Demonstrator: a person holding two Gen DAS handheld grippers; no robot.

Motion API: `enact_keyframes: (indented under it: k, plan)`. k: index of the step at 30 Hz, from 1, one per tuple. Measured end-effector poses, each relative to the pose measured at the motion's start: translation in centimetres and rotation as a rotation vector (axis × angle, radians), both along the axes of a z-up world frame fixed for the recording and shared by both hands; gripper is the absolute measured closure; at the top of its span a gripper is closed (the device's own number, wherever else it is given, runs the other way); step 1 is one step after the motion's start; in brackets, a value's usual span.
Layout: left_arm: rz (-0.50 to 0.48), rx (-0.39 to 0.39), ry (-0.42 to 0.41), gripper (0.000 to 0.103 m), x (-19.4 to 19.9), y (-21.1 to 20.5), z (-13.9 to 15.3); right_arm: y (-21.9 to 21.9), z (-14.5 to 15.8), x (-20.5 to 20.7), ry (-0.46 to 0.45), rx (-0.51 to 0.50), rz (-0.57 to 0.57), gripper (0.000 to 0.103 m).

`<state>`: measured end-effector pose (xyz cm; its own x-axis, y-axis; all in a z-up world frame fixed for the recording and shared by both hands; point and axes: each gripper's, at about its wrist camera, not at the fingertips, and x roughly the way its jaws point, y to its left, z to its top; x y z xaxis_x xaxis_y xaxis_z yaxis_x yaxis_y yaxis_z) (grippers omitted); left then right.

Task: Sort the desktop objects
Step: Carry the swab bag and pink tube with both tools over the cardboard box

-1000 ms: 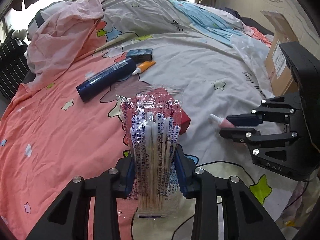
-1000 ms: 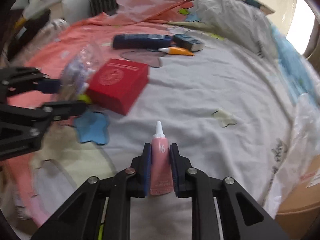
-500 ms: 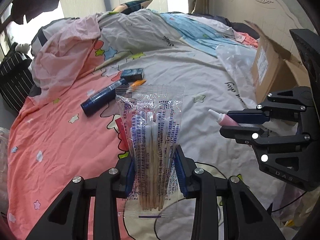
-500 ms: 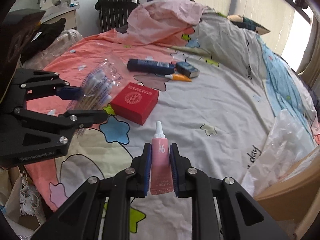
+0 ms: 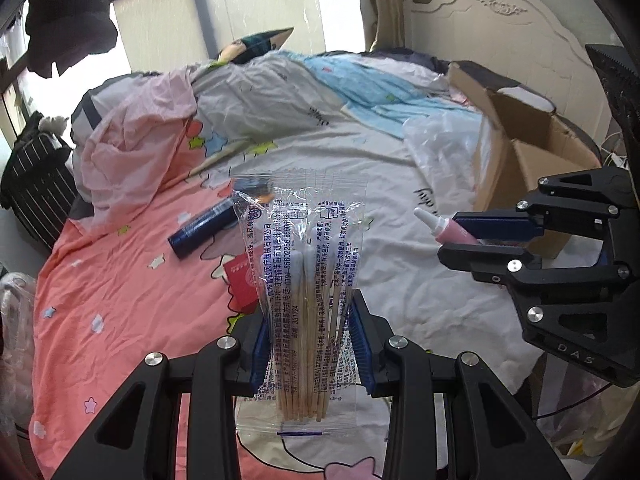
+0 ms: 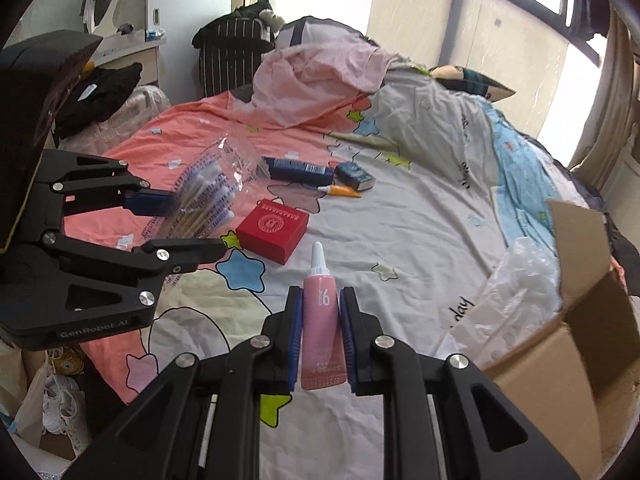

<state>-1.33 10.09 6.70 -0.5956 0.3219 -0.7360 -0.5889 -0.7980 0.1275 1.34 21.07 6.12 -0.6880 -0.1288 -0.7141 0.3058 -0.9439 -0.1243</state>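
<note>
My left gripper [image 5: 308,320] is shut on a clear bag of cotton swabs [image 5: 304,280], which stands upright between its blue pads. It hangs well above the bed. In the right wrist view the same gripper [image 6: 196,222] and bag [image 6: 212,184] appear at the left. My right gripper [image 6: 320,294] is shut on a pink tube [image 6: 322,320] with a white nozzle pointing forward. From the left wrist view, the right gripper [image 5: 452,238] and its pink tube [image 5: 458,233] hang at the right. A red box [image 6: 274,230], a dark blue bottle [image 6: 300,170], a small dark box [image 6: 354,176] and an orange-tipped tube [image 6: 342,191] lie on the bed.
An open cardboard box [image 6: 580,320] stands at the bed's right side, with a crumpled clear plastic bag [image 6: 520,280] beside it. A pink cloth [image 6: 320,76] is heaped at the far end. A striped suitcase [image 6: 232,56] stands beyond the bed. Shoes lie on the floor at lower left.
Both grippers have risen away from the bed with their items still held. The things on the bed look smaller and farther off. The cardboard box has come more into view.
</note>
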Motion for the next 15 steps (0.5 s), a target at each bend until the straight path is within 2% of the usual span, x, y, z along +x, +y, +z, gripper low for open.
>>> enact_keyframes:
  k: [7,15]
  plan:
    - [-0.024,0.012,0.050,0.067,2.4,1.1,2.5,0.8,2.5,2.2,0.057,0.003,-0.023,0.086]
    - [-0.058,0.033,0.067,0.067,3.8,3.1,4.3,1.8,4.3,3.9,0.095,0.010,-0.053,0.086]
